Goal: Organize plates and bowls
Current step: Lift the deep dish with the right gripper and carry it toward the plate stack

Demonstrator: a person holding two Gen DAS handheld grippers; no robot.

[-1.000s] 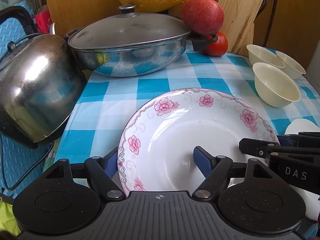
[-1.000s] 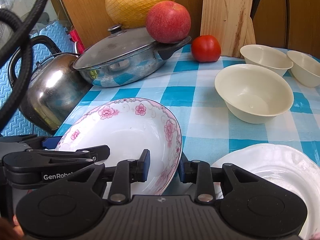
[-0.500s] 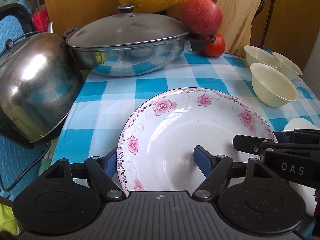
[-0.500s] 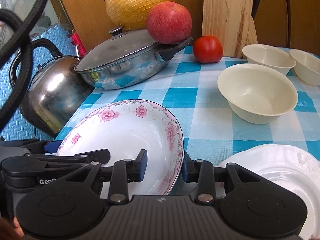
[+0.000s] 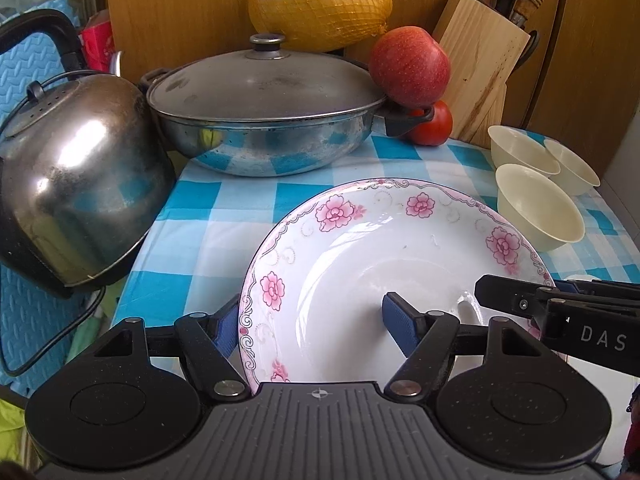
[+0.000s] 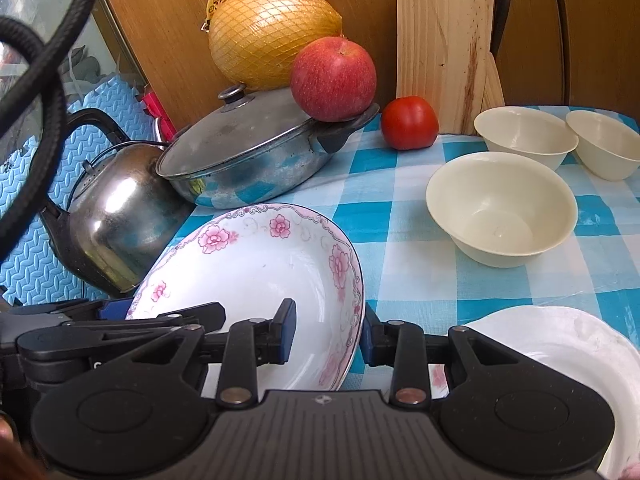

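A white deep plate with pink flowers (image 5: 360, 264) is held between my two grippers, lifted and tilted above the blue checked tablecloth (image 5: 224, 200); it also shows in the right wrist view (image 6: 256, 264). My left gripper (image 5: 312, 326) straddles the plate's left rim, one finger inside, one outside. My right gripper (image 6: 328, 330) straddles its right rim the same way. Neither grip looks tight. A second white plate (image 6: 560, 344) lies at the front right. Three cream bowls (image 6: 500, 208) stand at the right.
A steel kettle (image 5: 76, 176) stands at the left edge. A lidded steel pan (image 5: 264, 120) sits behind, with an apple (image 5: 408, 66), a tomato (image 6: 408, 122), a netted pomelo (image 6: 272, 36) and a wooden knife block (image 5: 476, 60) against the wooden wall.
The plate has risen and tilted a little between both grippers. Both views show it slightly higher and nearer; the table objects stay put.
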